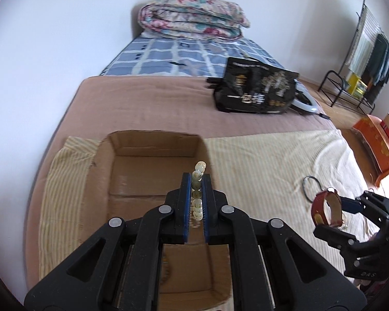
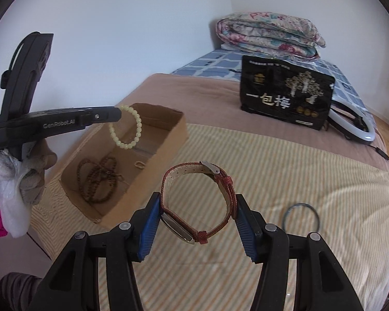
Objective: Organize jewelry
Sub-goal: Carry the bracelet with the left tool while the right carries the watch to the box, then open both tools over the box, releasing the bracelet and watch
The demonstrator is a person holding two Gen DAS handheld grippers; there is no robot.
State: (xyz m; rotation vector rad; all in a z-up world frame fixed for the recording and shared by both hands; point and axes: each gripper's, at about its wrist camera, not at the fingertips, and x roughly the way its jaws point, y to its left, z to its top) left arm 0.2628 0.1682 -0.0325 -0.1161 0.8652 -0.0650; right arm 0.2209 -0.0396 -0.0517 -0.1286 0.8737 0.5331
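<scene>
The left tool (image 2: pixel 118 115) pinches the pale bead bracelet (image 2: pixel 127 127) above the cardboard box (image 2: pixel 168 140); the right tool (image 1: pixel 335 204) clamps the red watch (image 2: pixel 197 202) (strap only), which may slip.

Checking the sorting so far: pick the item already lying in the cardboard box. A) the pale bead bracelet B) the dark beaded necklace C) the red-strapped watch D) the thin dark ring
B: the dark beaded necklace lies coiled on the floor of the cardboard box, while the other three are outside it.
</scene>
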